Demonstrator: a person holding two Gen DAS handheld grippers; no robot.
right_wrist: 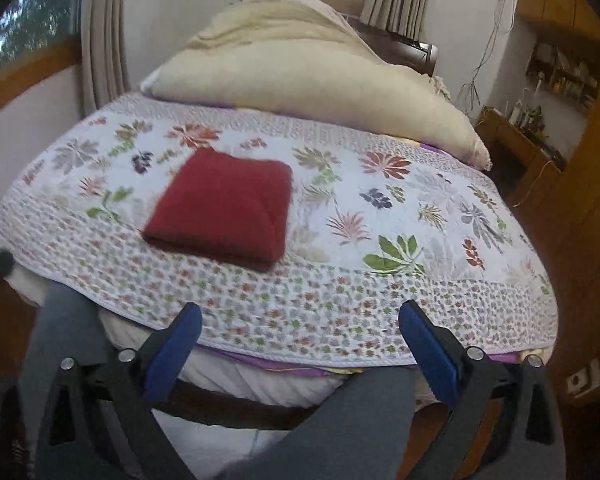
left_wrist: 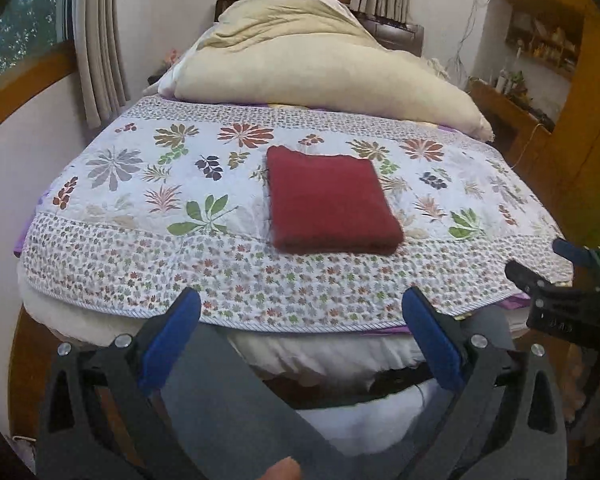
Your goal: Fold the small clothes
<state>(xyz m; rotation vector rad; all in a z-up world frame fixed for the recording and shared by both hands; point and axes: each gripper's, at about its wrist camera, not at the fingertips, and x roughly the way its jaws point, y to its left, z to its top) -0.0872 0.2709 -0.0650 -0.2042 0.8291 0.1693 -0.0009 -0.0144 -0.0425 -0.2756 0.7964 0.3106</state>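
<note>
While the folded dark-red woolly cloth (left_wrist: pixel 328 200) lies flat on the floral quilted bedspread (left_wrist: pixel 140 184), both the left claw (left_wrist: pixel 300 344) and right claw (right_wrist: pixel 300 344) hang wide apart and empty, short of the bedspread's near edge.

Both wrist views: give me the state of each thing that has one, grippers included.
Red garment: folded into a flat rectangle, lying on the quilt, untouched.
Left gripper: open, empty, held back from the bed's near edge.
Right gripper: open, empty, also short of the bed.
Floral quilt: spread flat over the bed.
Cream duvet: bunched in a heap at the head end.
Curtains: drawn aside.
</note>
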